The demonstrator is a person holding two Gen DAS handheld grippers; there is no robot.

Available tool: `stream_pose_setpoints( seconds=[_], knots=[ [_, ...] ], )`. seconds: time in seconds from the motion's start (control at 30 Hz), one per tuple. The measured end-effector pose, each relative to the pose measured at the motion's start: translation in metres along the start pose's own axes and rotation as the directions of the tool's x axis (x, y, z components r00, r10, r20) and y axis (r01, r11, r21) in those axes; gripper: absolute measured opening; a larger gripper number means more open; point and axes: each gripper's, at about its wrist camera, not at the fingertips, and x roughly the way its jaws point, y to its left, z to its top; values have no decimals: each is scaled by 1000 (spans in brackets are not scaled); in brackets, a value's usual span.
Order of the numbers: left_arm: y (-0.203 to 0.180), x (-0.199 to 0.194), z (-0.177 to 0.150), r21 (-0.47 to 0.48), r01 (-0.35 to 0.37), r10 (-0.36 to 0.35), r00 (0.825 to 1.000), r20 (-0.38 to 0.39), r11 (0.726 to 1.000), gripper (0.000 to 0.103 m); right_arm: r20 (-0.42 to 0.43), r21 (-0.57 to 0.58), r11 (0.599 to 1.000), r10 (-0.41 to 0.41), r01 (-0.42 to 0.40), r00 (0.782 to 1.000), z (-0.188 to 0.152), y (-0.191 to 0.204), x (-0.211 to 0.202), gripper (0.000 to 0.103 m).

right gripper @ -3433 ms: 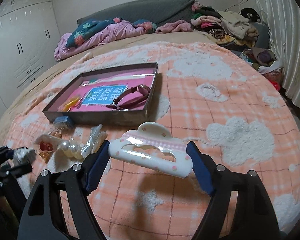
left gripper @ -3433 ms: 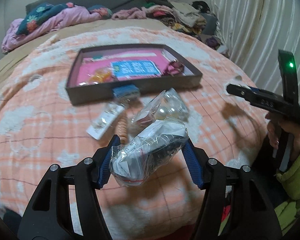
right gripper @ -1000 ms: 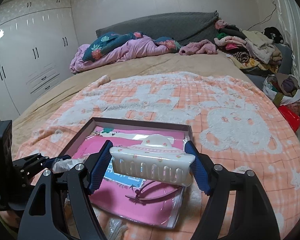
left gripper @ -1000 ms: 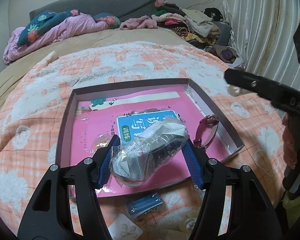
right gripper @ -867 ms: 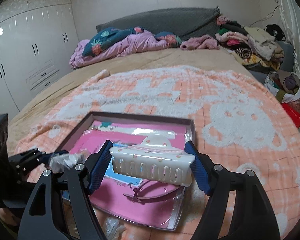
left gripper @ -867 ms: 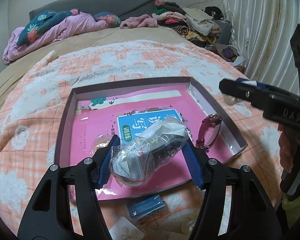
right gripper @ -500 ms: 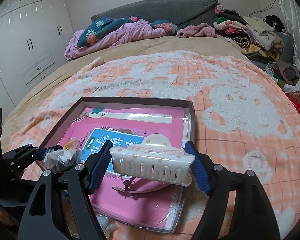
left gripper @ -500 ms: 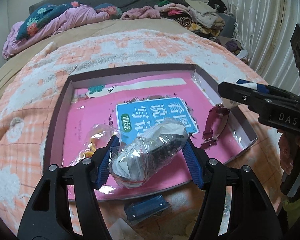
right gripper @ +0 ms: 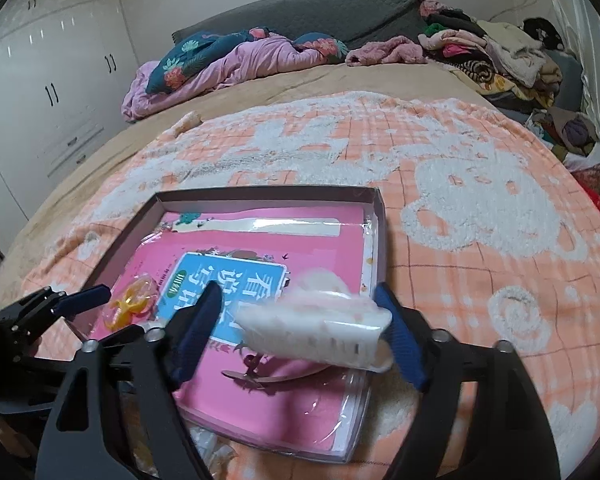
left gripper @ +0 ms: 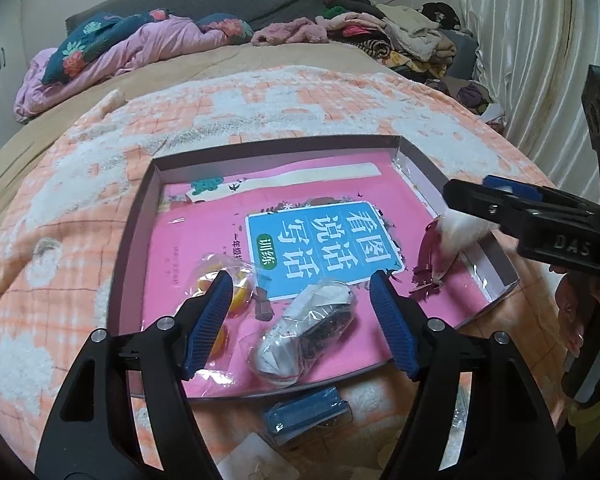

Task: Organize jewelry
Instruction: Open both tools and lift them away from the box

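Both sets of jaws have just been opening to drop their loads into the shallow grey tray on the bed: the left gripper stands wide over the clear plastic jewelry bag near the tray's front edge, while the white hair claw slips blurred from the right gripper at the tray's right edge.

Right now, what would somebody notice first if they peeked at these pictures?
Probably the bright pink book lying in the shallow box on the bed. The left claw has just opened over a clear plastic bag in the box. The right claw is letting go of a blurry white hair clip.
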Motion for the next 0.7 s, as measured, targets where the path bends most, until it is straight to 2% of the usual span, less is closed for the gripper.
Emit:
stream_pose_setpoints(
  seconds=[0.2,0.37,0.57,0.7],
  knots=[
    [5,-11,-1,-23,-9,9,1000,14,1000,68,48,-10,1000,-9,9,999,3,2,-19,90],
    [9,-23,0,-48,-14,16,999,36,999,80,97,-5,1000,-14,15,995,6,1,-41,97],
    [9,-39,0,-60,-17,20,999,49,998,92,148,-25,998,-55,59,987,7,5,-64,99],
    [11,-52,1,-76,-33,38,997,64,997,94,169,-36,997,-60,67,984,4,9,-79,99]
  ],
)
